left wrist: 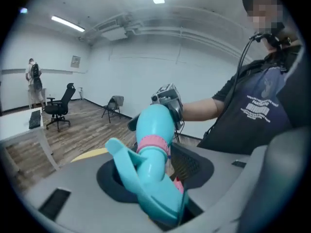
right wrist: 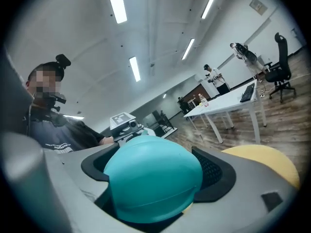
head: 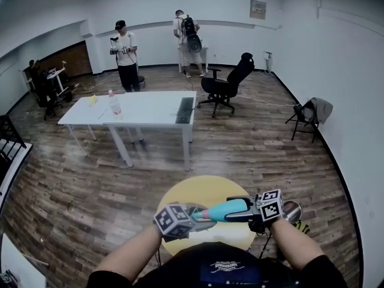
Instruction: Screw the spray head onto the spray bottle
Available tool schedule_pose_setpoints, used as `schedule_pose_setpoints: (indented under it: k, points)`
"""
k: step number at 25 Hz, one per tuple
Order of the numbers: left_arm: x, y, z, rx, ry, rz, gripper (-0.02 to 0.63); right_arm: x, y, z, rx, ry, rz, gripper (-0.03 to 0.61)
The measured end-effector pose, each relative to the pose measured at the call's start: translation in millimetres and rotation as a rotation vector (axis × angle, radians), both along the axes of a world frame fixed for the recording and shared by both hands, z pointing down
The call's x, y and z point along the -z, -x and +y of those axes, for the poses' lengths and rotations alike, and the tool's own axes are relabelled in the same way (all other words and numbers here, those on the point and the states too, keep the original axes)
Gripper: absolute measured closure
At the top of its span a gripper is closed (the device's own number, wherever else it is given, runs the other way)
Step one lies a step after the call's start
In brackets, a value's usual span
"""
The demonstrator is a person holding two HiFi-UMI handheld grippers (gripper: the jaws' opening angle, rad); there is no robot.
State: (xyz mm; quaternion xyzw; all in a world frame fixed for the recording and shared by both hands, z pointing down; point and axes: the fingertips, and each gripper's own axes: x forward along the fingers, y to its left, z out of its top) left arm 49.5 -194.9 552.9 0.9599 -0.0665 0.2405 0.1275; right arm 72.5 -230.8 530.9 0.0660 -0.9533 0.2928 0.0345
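Observation:
A teal spray bottle (head: pixel 233 209) hangs level between my two grippers above a round yellow table (head: pixel 198 191). My right gripper (head: pixel 249 212) is shut on its body; in the right gripper view the rounded bottle base (right wrist: pixel 153 178) fills the space between the jaws of that gripper (right wrist: pixel 155 164). The teal spray head (left wrist: pixel 158 191) with its pink collar (left wrist: pixel 154 145) sits on the bottle neck (left wrist: pixel 155 123). My left gripper (left wrist: pixel 153 168) is shut on the spray head, trigger to the left. In the head view the left gripper (head: pixel 193 216) meets the bottle's left end.
A long white table (head: pixel 150 107) with a keyboard (head: pixel 185 110) and a small bottle (head: pixel 114 104) stands further out. A black office chair (head: pixel 228 86) is behind it and a folding chair (head: pixel 309 116) by the right wall. Two people (head: pixel 126 56) stand at the back.

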Motion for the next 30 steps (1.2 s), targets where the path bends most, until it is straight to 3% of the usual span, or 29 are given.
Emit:
schedule_pose_setpoints:
  k: [5,8,11,14,16,17,19,24,25,27,30]
  points:
    - [33,54,-27,0.241,0.272,0.435,0.272,6,-44,-8,-0.154,-0.062,-0.022,0.106]
    - [35,100,-38,0.37,0.35,0.56,0.272,1,-71,-3,-0.23,-0.071,-0.015,0.106]
    - [31,95,-33,0.351,0.338,0.539,0.272,-2,-62,3,-0.211,-0.096,0.022,0.106]
    - [27,45,-20,0.213,0.219,0.401,0.276,2,-25,5,-0.13,-0.138,0.057,0.106]
    - [34,22,-12,0.122,0.132,0.37,0.428,10,-10,1,-0.087,-0.12,0.016,0.103]
    - [42,17,-8,0.08,0.102,0.372,0.445,14,-9,-1,-0.07,-0.092,-0.024,0.103]
    - [50,13,0,0.001,0.023,0.329,0.443,17,-11,2,-0.027,-0.04,-0.065,0.104]
    - [42,5,9,-0.113,-0.118,0.153,0.44,4,-12,15,0.055,0.0,-0.006,0.104]
    - [42,5,8,-0.105,-0.109,0.156,0.44,5,-13,15,0.054,0.001,-0.007,0.104]
    - [50,7,4,-0.042,-0.037,0.242,0.437,10,-12,14,0.03,-0.008,-0.03,0.104]
    - [67,30,-16,0.135,0.123,0.476,0.401,21,-19,7,-0.059,-0.089,-0.04,0.104]
